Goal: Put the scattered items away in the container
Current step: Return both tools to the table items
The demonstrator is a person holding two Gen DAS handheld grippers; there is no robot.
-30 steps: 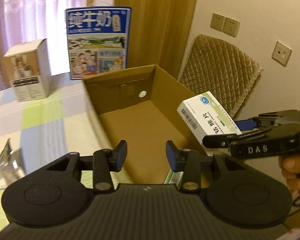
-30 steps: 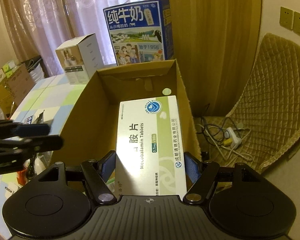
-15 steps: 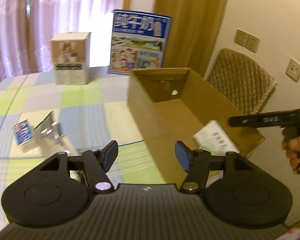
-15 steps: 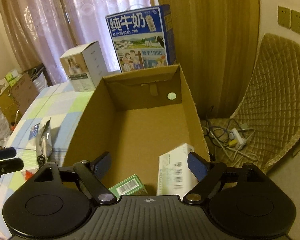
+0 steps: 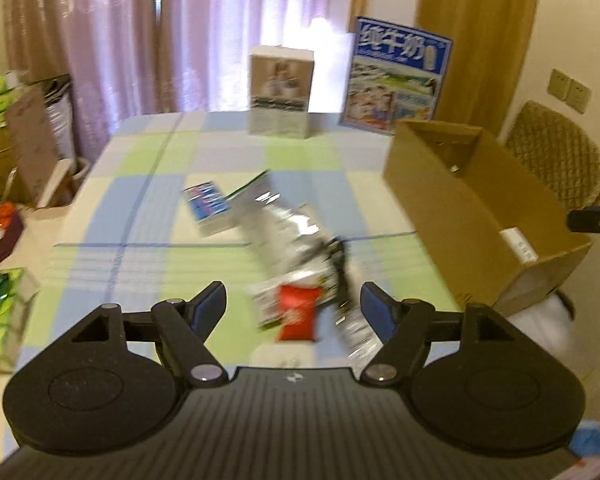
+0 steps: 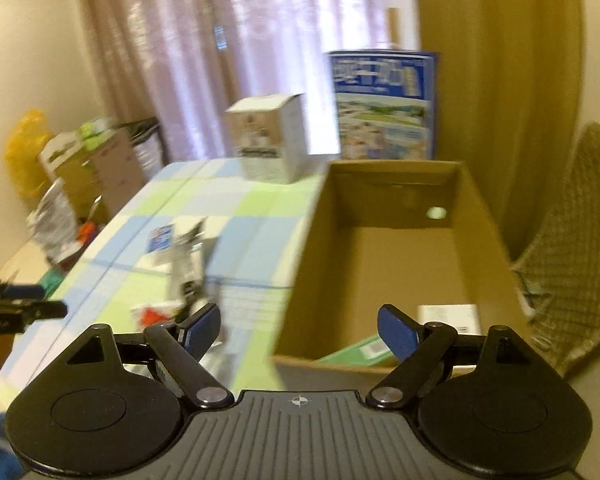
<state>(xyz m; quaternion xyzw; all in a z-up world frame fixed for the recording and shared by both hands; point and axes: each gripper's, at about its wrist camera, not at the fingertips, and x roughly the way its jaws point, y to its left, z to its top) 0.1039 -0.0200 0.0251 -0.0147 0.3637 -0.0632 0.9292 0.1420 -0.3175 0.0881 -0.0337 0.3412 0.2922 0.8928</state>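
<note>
Both tools swung off cardboard box [image 6: 400, 264]: white carton [image 6: 450, 314] now inside, near end. Your left tool [image 5: 292, 304] and right tool [image 6: 298, 326], jaws just widened, empty. Red packet [image 5: 298, 312] left of box on bench [image 5: 140, 184], next target.

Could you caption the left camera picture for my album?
Open left claw above scattered packets on the checked table, cardboard box alongside.

Warm dim backlight through curtains [image 5: 220, 32], fisheye bending, seemingly motion-blurred throughout.
</note>
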